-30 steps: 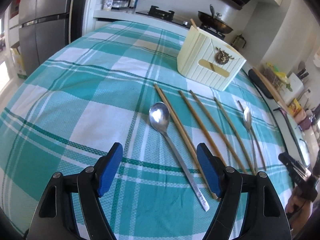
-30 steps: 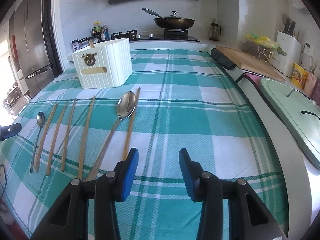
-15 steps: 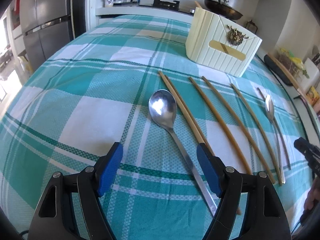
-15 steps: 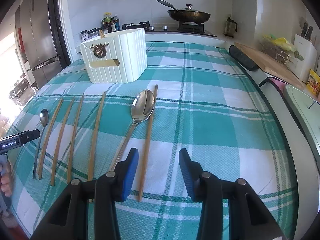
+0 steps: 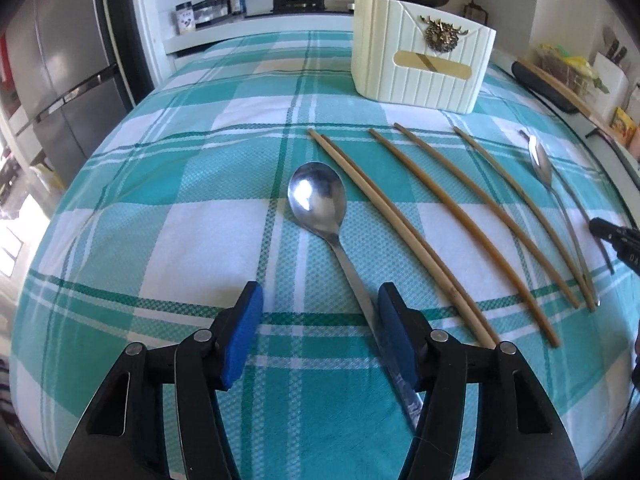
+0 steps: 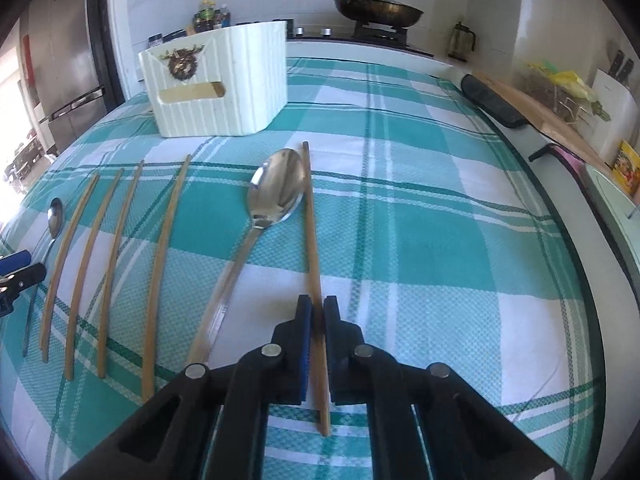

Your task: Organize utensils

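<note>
Two metal spoons and several bamboo chopsticks lie in a row on the checked tablecloth. My left gripper (image 5: 320, 312) is low over the left spoon (image 5: 316, 200). Its jaws are closing, the spoon's handle lies between them beside the right pad (image 5: 394, 336), and the left pad stands clear. My right gripper (image 6: 318, 308) is shut on the rightmost chopstick (image 6: 310, 232), which lies flat on the cloth beside the other spoon (image 6: 276, 188). A cream utensil holder (image 5: 424, 64) (image 6: 224, 84) stands behind the row.
The table's right edge (image 6: 560, 216) borders a counter with a cutting board and a knife block. A stove with a pan (image 6: 376, 10) and bottles are at the back. A fridge (image 5: 60, 64) stands to the left. Bare cloth lies left of the row.
My right gripper moved left over the rightmost chopstick and shut on it. My left gripper sank toward the spoon handle, rolled level, and its jaws narrowed.
</note>
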Action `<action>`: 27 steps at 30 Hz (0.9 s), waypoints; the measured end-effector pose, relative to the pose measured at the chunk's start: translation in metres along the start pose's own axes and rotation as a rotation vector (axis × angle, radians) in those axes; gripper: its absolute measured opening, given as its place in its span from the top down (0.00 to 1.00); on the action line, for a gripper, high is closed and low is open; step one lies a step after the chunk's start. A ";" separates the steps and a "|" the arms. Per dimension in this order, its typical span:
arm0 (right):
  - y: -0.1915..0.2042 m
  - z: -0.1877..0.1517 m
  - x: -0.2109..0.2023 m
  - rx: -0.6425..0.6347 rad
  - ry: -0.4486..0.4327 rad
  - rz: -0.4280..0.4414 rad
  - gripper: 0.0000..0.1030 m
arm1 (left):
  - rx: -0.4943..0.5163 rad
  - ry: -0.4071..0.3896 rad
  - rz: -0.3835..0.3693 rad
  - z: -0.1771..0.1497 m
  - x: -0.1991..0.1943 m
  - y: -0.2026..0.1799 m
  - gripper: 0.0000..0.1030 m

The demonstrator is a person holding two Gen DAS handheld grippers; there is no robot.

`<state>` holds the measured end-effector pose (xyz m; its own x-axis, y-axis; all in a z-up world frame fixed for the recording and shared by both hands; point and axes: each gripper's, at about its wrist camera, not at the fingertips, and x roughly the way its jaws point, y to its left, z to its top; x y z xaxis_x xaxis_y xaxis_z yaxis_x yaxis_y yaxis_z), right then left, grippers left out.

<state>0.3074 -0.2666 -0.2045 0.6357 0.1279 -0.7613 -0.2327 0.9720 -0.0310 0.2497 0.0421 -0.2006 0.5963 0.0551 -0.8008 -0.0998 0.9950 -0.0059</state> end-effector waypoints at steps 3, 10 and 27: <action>-0.021 -0.008 -0.006 0.067 -0.009 -0.052 0.94 | -0.011 0.001 0.006 -0.001 -0.001 0.015 0.39; -0.055 -0.017 -0.013 0.107 0.010 -0.114 0.92 | -0.058 -0.002 -0.013 0.002 0.003 0.042 0.38; -0.068 -0.009 -0.002 0.112 0.009 -0.059 0.52 | 0.046 0.028 -0.028 0.016 0.026 0.027 0.00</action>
<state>0.3149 -0.3351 -0.2067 0.6391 0.0687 -0.7660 -0.1109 0.9938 -0.0034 0.2753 0.0717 -0.2118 0.5755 0.0249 -0.8174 -0.0456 0.9990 -0.0017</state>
